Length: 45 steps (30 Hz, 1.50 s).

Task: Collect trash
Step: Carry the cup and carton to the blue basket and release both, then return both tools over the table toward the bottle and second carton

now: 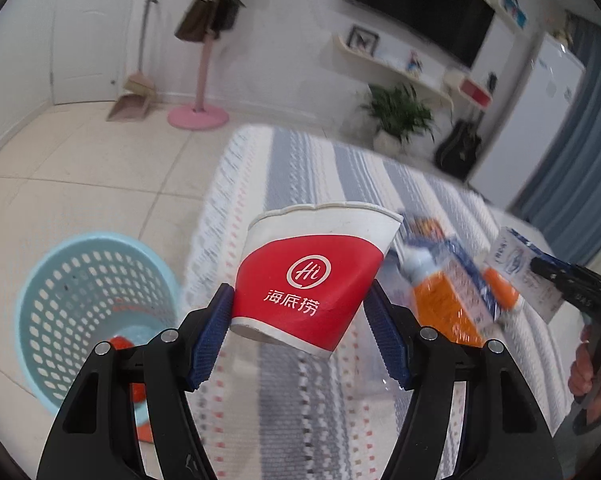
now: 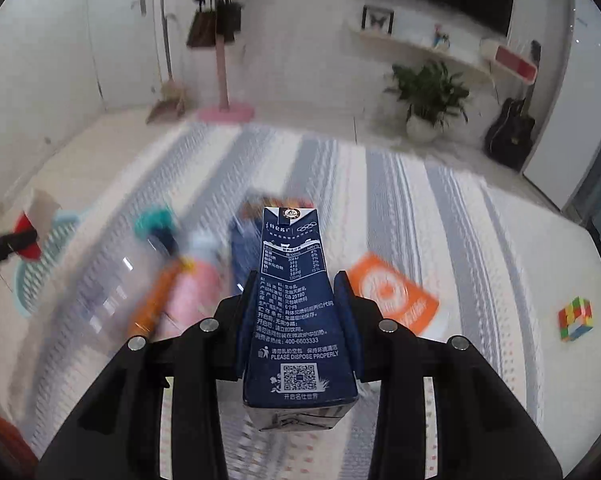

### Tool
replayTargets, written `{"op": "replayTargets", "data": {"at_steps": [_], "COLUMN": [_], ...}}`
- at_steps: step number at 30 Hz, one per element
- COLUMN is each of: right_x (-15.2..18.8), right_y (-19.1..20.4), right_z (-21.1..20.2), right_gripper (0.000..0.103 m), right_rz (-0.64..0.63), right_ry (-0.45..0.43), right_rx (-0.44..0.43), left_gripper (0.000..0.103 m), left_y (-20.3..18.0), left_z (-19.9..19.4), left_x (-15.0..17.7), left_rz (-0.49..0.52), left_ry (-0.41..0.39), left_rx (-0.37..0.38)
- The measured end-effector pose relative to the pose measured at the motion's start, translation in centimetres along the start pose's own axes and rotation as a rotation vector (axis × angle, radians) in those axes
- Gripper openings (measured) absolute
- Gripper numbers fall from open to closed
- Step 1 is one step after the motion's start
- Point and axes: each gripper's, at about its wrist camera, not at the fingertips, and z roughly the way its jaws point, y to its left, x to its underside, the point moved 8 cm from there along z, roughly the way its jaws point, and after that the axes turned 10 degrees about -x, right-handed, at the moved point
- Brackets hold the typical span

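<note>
The paper cup [image 1: 312, 276] had a matt red-and-white printed surface, dented at one side. The dark blue milk carton [image 2: 296, 312] was smooth coated paperboard with a slight sheen. The light blue waste basket [image 1: 96, 316] was perforated plastic, and the striped bedspread [image 1: 300, 400] was textured woven cloth.

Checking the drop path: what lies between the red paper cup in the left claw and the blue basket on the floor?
In the left wrist view, only the striped bedspread's edge and bare floor tile separate the cup from the basket.
</note>
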Motion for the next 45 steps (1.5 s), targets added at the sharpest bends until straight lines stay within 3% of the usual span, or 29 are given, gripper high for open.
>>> {"op": "replayTargets", "data": {"at_steps": [4, 8, 12, 16, 24, 28, 31, 41, 43, 45], "right_x": [-3.6, -6.6, -8.8, -9.6, -7.6, -5.7, -4.4, -2.2, -1.7, -1.4], "right_y": [4.5, 10.8, 18.7, 25.8, 36.2, 38.8, 39.8, 39.5, 39.6, 39.4], "right_z": [-2.0, -3.0, -2.8, -1.5, 3.3, 5.9, 7.8, 15.2, 15.6, 15.4], "right_gripper": [0.034, 0.034, 0.034, 0.034, 0.034, 0.034, 0.034, 0.035, 0.042, 0.046], "right_rz": [-0.049, -0.12, -0.195, -0.26, -0.352, -0.373, -0.373, -0.178, -0.156, -0.157], "right_ry": [-0.069, -0.115, -0.142, -0.123, -0.022, 0.021, 0.028, 0.202, 0.232, 0.223], "right_rx": [-0.041, -0.096, -0.164, -0.231, -0.316, -0.35, -0.379, -0.455, -0.486, -0.481], "left_gripper": [0.064, 0.064, 0.064, 0.064, 0.064, 0.065, 0.065, 0.066, 0.073, 0.074], "left_y": [3.7, 10.0, 15.7, 20.0, 23.1, 23.6, 23.7, 24.6, 24.4, 24.6], "left_z": [-2.1, -5.0, -6.9, -8.0, -6.9, -3.5, -2.2, -0.6, -0.5, -0.8], "left_x": [-1.1, -1.7, -1.2, -0.5, 0.6, 2.8, 3.8, 4.5, 4.6, 4.5], "left_rz": [-0.091, -0.16, -0.277, -0.339, -0.417, -0.446, -0.457, -0.462, -0.469, -0.469], "left_ry": [-0.056, -0.12, -0.132, -0.125, -0.06, 0.127, 0.188, 0.247, 0.252, 0.244], "left_rx": [-0.01, -0.118, -0.162, -0.238, -0.237, -0.245, -0.238, -0.265, -0.277, -0.292]}}
